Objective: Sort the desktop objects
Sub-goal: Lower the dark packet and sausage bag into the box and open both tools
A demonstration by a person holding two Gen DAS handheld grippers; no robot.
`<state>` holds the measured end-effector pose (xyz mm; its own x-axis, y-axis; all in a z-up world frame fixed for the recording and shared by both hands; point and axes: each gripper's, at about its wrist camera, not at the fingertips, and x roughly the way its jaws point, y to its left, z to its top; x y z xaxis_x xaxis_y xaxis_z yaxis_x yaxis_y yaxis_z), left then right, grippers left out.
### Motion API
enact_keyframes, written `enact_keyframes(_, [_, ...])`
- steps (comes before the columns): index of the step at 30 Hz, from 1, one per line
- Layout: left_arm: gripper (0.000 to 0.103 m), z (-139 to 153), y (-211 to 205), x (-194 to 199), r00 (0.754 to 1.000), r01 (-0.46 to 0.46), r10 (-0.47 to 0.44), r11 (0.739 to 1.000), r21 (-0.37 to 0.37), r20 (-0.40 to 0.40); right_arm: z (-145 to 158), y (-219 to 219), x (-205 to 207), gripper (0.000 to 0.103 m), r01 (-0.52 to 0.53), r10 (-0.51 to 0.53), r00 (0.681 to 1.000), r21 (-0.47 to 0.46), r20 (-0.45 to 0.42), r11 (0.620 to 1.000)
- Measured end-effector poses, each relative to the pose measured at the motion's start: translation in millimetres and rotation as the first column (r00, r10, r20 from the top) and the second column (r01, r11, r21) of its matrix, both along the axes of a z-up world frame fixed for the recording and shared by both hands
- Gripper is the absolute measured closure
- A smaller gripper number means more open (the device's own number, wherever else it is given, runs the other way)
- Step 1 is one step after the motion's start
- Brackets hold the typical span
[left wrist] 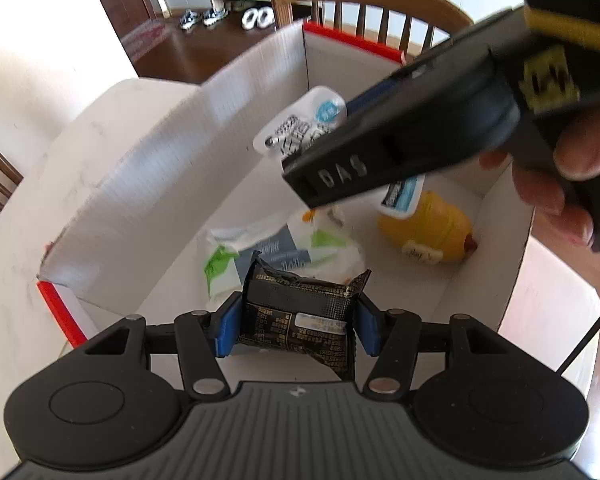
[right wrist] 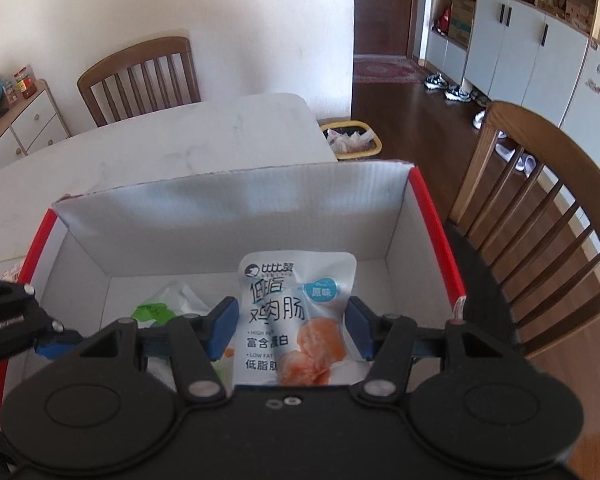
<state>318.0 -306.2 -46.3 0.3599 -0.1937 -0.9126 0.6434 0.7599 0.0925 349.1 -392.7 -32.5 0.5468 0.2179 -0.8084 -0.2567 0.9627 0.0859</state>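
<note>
My left gripper is shut on a black snack packet with gold print, gripped between its blue pads over the open white box with red edges. In the right wrist view my right gripper is shut on a white chicken-sausage pouch, held upright above the same box. The right gripper's black body crosses the left wrist view with that pouch partly hidden behind it. The left gripper shows at the left edge of the right wrist view.
On the box floor lie a green-and-white packet and a yellow toy. The box stands on a white marble table. Wooden chairs stand around it, and a yellow-rimmed bin sits on the floor. A person's hand holds the right gripper.
</note>
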Motion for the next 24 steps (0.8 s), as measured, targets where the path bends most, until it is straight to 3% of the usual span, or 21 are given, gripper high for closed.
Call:
enact_keyframes(9, [0.047,-19,-2,9,0.995,-0.011,0.017,0.998,0.064,-0.095,-14,1,6,0.045,0.013,-0.015,0.997,-0.031,-0.074,0.999])
enact_keyframes(18, [0.046,-30,-3,13,0.991,-0.005,0.019,0.995,0.105,-0.135,-22,0,9,0.045,0.026,-0.028,0.993,-0.019,-0.117,0.999])
enact_keyframes(24, [0.04,-31,-1,13,0.989,-0.002,0.016,0.995,0.101,-0.147,-23,-2,12,0.044,0.03,-0.031,0.991,-0.01,-0.132,0.999])
